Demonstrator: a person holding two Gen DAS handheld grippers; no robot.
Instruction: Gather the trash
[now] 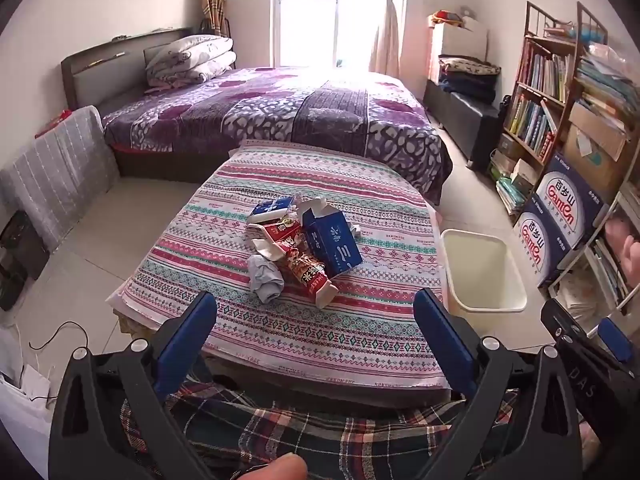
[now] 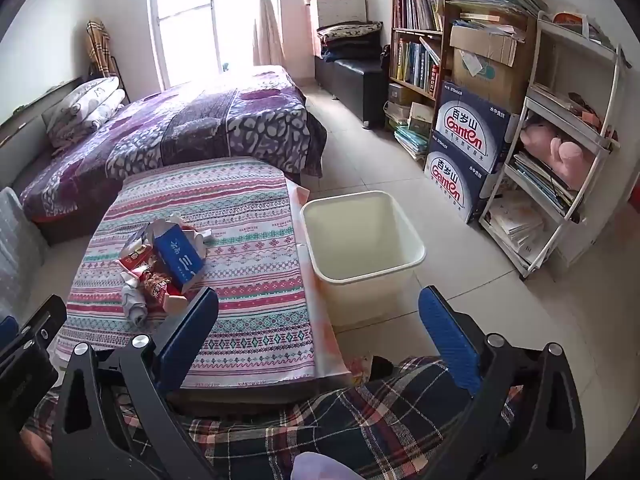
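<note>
Trash pile on striped table; white bin beside it; left gripper, right gripper both spread wide, empty.

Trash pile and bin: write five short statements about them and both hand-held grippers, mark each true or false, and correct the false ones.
1. The trash pile lies on the striped cloth of the low table. True.
2. The white bin already holds a blue carton. False: it looks empty, and the blue carton is still in the pile.
3. The bin stands on the floor beside the table. True.
4. The left hand-held gripper is clamped on a crumpled wrapper. False: its jaws are wide open with nothing between them.
5. The right hand-held gripper is closed. False: it is wide open and holds nothing.
</note>
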